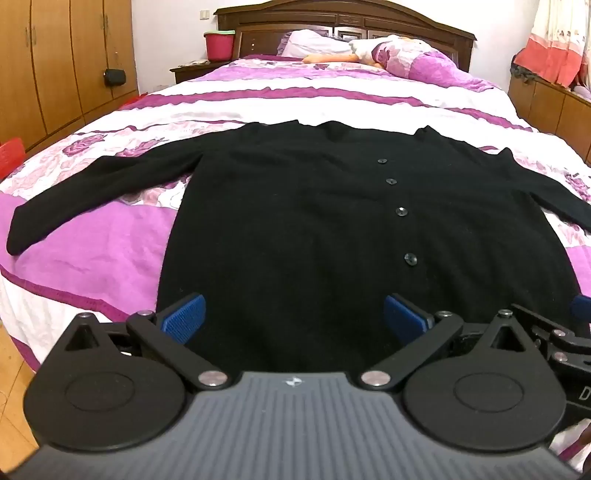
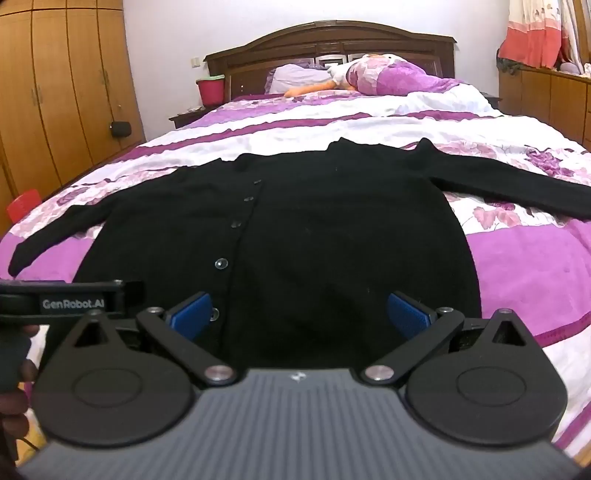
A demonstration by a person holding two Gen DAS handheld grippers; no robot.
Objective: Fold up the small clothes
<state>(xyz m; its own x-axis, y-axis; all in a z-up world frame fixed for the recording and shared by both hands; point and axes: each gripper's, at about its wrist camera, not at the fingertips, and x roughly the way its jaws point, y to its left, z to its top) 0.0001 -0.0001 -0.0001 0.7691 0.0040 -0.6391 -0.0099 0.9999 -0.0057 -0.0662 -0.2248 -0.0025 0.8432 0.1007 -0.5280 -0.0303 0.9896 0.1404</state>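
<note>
A black buttoned cardigan (image 1: 314, 206) lies flat and face up on the bed, both sleeves spread out to the sides, hem toward me. It also shows in the right wrist view (image 2: 314, 236). My left gripper (image 1: 293, 319) is open and empty, hovering just over the hem's left part. My right gripper (image 2: 299, 317) is open and empty over the hem's right part, its left pad near the bottom button (image 2: 215, 314). The right gripper's body shows at the left wrist view's right edge (image 1: 565, 343); the left gripper's body shows in the right wrist view (image 2: 70, 299).
The bed (image 1: 110, 236) has a pink and white floral cover. Pillows (image 1: 406, 59) and a wooden headboard (image 1: 343, 18) are at the far end. A red bucket (image 1: 219, 44) sits on a bedside table. Wardrobes (image 1: 55, 55) stand left, a low cabinet (image 1: 546, 99) right.
</note>
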